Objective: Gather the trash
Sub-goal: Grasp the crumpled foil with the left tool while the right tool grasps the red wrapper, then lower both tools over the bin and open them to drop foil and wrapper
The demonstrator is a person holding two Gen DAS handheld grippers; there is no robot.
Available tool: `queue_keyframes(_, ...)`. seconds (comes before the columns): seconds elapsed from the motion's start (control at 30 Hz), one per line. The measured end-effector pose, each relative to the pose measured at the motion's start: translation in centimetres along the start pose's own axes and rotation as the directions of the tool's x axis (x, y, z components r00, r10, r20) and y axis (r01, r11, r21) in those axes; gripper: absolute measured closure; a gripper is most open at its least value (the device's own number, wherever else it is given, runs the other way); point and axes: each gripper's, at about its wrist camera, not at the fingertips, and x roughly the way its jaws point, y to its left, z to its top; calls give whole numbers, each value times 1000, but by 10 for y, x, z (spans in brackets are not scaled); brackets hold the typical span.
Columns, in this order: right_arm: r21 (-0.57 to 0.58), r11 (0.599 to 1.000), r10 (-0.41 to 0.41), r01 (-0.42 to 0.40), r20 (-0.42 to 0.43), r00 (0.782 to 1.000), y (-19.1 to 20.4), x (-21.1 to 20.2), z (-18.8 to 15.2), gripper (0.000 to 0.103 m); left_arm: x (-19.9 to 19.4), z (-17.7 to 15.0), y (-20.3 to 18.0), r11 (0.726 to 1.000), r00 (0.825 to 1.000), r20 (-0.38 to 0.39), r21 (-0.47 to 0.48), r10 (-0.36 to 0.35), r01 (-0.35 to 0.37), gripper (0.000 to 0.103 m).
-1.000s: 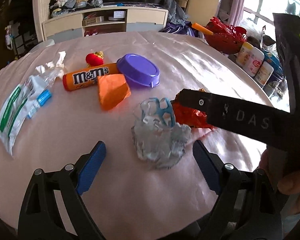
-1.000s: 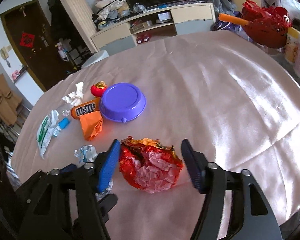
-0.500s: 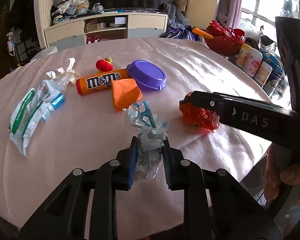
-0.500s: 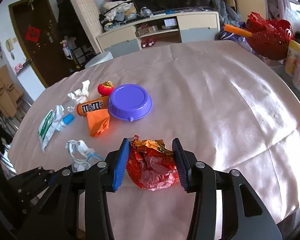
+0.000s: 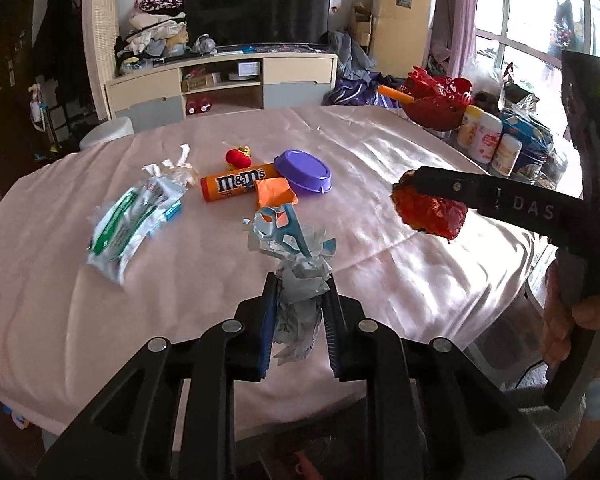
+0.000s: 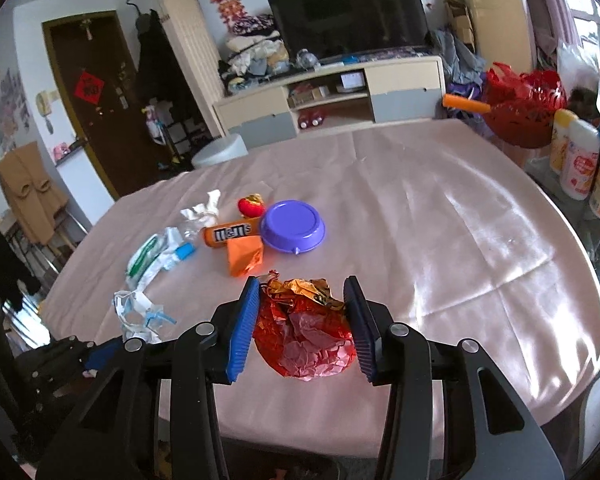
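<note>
We see the left tool [image 5: 298, 316] clamped on a crumpled white and blue wrapper [image 5: 296, 264], which sticks up from between the blue pads above the pink-covered desk [image 5: 380, 168]. The right tool [image 6: 302, 320] is pressed shut around a balled red foil wrapper [image 6: 304, 332], its pads tight on both sides; in the left wrist view that red ball [image 5: 428, 210] hangs under the tool's black finger, clear of the cloth.

Farther back on the desk lies the rest of the litter, bunched together: an orange M&M's tube [image 5: 236, 186] on its side, an orange wrapper [image 5: 275, 192] touching it, and a purple bowl [image 5: 303, 171] turned upside down (so we cannot tell whether anything is under it). A small red ornament [image 5: 237, 157] sits just behind the tube. To the left are a green and white plastic packet [image 5: 132, 216] and a bit of crumpled white tissue [image 5: 178, 166].

Beyond the desk's far right edge a red basket [image 6: 520, 104] stands near several white bottles [image 6: 580, 160]; we cannot make out its contents.
</note>
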Motion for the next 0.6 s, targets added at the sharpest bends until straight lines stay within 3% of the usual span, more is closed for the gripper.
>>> queue_keyframes(0.3,-39,999,15,-15,12,1000,9,-34,-31,58,-29,-37,4,999,1000,-20,-34,-19,18,81)
queue_keyframes(0.6,-62,997,47,-50,-34,998,22,-43,-75,58,-36,-76,-5,999,997,-70,-16,-37,36,79)
